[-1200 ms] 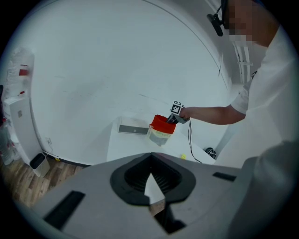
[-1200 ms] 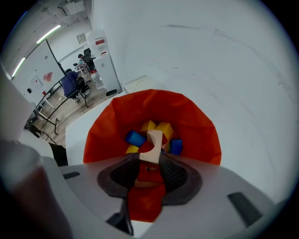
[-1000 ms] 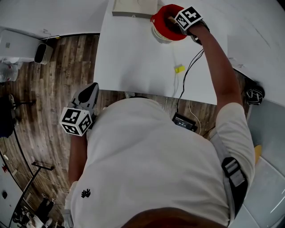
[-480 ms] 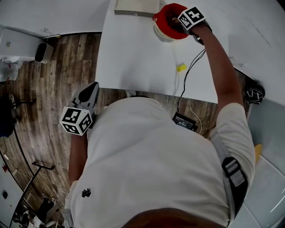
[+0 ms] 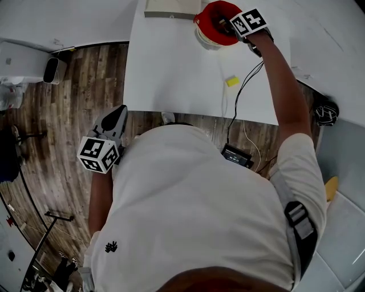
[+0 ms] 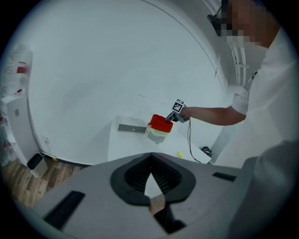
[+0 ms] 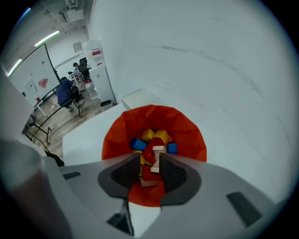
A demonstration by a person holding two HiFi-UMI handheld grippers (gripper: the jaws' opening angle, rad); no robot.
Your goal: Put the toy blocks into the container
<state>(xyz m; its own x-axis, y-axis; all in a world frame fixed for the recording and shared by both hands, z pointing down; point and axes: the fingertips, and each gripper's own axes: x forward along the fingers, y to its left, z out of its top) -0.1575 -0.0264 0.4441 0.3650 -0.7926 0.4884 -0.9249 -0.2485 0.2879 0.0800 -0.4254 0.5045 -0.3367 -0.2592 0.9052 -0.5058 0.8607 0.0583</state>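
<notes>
The right claw (image 5: 224,26) (image 7: 150,158) hangs over the mouth of the red container (image 5: 208,12) (image 7: 189,135), its jaws spread a little way apart. A red block (image 7: 148,153) and a pale block (image 7: 156,159) show in the gap between them; I cannot tell whether either jaw touches them. The left claw (image 5: 118,112) (image 6: 150,167) is pressed together at its tips and holds nothing. It is held low beside the person's hip, over the wood floor (image 5: 68,102), well apart from the worktop (image 5: 171,68).

Little has changed since a second ago. The right claw stays above the container and the left claw keeps its place. The yellow block (image 5: 231,81) (image 6: 180,154) lies where it lay, alone on the worktop, nearer the front edge.

The container stands at the far side of the worktop, just beside a flat box (image 5: 170,9). Inside it, toy blocks (image 7: 156,136) in yellow, blue and red lie heaped together.
</notes>
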